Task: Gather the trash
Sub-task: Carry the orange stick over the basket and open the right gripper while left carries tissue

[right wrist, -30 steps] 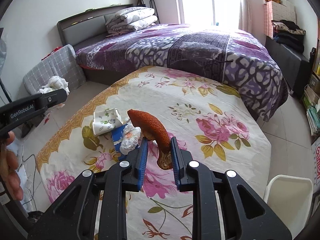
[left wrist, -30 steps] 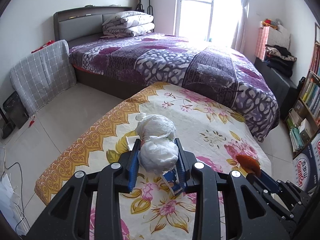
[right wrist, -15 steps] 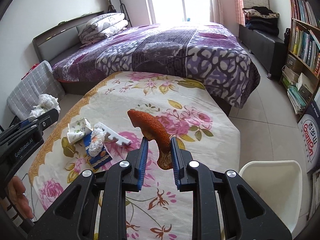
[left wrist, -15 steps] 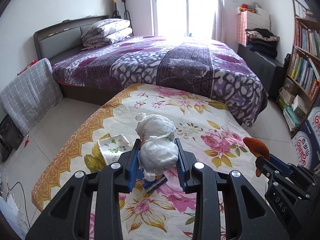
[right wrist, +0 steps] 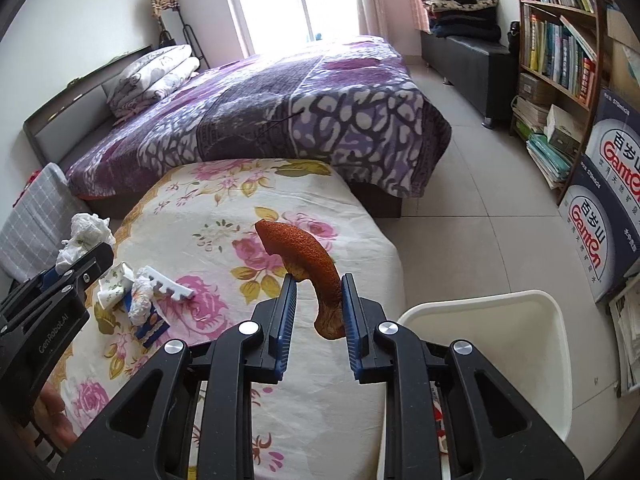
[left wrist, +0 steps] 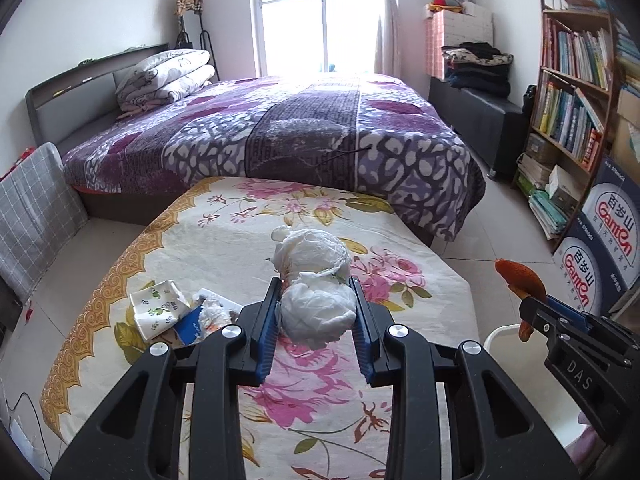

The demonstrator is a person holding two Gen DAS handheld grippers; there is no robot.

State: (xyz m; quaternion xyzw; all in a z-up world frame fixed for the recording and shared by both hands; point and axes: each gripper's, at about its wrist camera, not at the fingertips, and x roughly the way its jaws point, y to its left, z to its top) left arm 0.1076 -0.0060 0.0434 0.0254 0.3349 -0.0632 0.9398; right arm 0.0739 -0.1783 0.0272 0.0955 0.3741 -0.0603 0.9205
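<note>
My left gripper (left wrist: 316, 304) is shut on a crumpled white paper wad (left wrist: 316, 280), held above the floral-clothed table (left wrist: 420, 280); it also shows in the right wrist view (right wrist: 84, 236). My right gripper (right wrist: 318, 300) is shut on a curved orange peel (right wrist: 308, 264), near the table's right edge; the peel also shows in the left wrist view (left wrist: 520, 276). A white bin (right wrist: 500, 352) stands on the floor just right of that gripper. On the table lie a crushed paper cup (left wrist: 154, 312), a blue carton with tissue (left wrist: 200, 320) and a white toothed plastic piece (right wrist: 168, 286).
A bed with a purple blanket (left wrist: 300, 132) stands behind the table. A bookshelf (left wrist: 572, 92) and stacked cartons (left wrist: 608, 232) line the right wall. A grey checked cushion (left wrist: 32, 216) leans at the left. Tiled floor (right wrist: 492, 184) lies between bed and shelf.
Both grippers have swung to the right with their loads. The white bin has come more fully into the right wrist view, and the trash pile has shifted left in both views.
</note>
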